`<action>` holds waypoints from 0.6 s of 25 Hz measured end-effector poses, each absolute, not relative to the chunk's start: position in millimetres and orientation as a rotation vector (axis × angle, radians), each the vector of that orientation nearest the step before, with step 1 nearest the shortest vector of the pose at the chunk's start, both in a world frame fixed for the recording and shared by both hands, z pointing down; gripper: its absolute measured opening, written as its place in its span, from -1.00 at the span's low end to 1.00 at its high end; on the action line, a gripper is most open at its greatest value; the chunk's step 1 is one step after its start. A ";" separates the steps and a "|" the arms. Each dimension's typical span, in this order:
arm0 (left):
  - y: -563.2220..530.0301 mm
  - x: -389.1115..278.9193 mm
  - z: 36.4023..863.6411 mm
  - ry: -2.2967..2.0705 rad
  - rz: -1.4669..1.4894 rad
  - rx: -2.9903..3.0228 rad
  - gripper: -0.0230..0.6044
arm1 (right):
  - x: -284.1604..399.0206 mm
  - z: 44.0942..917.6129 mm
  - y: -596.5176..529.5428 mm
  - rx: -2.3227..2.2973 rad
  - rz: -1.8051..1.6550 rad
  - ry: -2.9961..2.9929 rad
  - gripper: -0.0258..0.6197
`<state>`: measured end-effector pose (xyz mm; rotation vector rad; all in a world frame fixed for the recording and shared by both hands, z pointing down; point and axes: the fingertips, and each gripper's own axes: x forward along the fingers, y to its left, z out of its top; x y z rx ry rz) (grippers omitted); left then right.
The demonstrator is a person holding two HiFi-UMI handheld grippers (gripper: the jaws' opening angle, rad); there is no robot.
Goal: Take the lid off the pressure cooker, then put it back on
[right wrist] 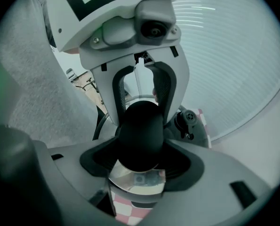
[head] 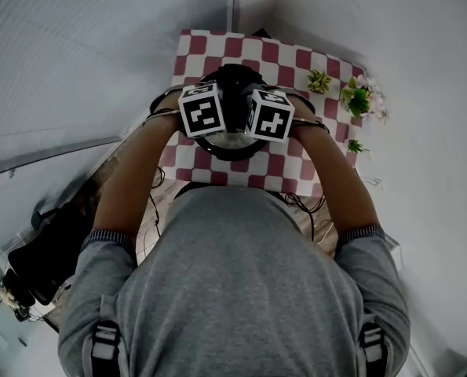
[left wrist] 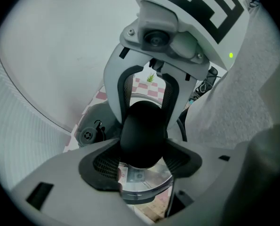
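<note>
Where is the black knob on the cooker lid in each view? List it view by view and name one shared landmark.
Head view: the knob sits in the upper middle of the picture.
Left gripper view: the knob fills the centre, a little below the middle.
Right gripper view: the knob fills the centre, a little below the middle.
Shared landmark: the checked cloth.

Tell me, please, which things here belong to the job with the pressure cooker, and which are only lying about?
Belong to the job:
pressure cooker; its lid; black lid knob, clamped from opposite sides by the left gripper and the right gripper.

Only lying about:
small plants; checked tablecloth under the cooker; dark bag on the floor.
</note>
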<state>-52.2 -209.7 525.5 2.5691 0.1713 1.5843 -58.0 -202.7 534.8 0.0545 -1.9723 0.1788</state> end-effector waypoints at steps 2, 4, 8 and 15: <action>-211.2 -51.4 523.7 0.121 1.576 2.562 0.03 | -57.6 535.5 -203.3 0.011 0.147 -1.969 -0.01; -212.0 -51.6 522.9 0.074 1.566 2.549 0.03 | -57.5 535.2 -203.8 -0.034 0.117 -1.963 -0.01; -211.6 -52.0 523.6 -0.014 1.554 2.508 0.03 | -55.6 535.8 -202.4 -0.137 0.060 -1.954 -0.01; -213.2 -52.4 524.7 -0.072 1.519 2.538 0.04 | -55.9 533.2 -204.7 -0.171 0.051 -1.971 0.01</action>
